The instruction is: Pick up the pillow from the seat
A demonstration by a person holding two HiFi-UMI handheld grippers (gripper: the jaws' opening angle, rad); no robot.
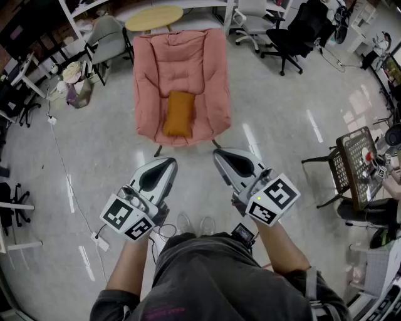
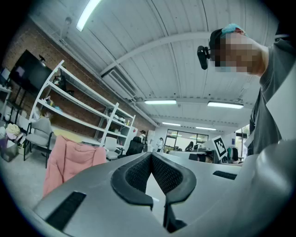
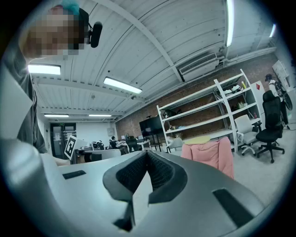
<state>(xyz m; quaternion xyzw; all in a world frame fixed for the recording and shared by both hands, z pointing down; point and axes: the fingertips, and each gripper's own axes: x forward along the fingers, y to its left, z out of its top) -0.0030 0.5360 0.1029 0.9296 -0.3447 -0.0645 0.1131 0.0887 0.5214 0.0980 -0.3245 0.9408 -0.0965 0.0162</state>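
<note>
An orange pillow lies upright on the seat of a pink cushioned chair ahead of me in the head view. My left gripper and right gripper are held side by side near my body, well short of the chair, both shut and empty. In the left gripper view, the left gripper points upward, with the pink chair low at the left. In the right gripper view, the right gripper also tilts up, with the pink chair at the right. The pillow is hidden in both gripper views.
A round yellow table stands behind the chair. Black office chairs are at the back right, a grey chair at the back left. A black mesh chair stands to my right. A white cable runs across the floor.
</note>
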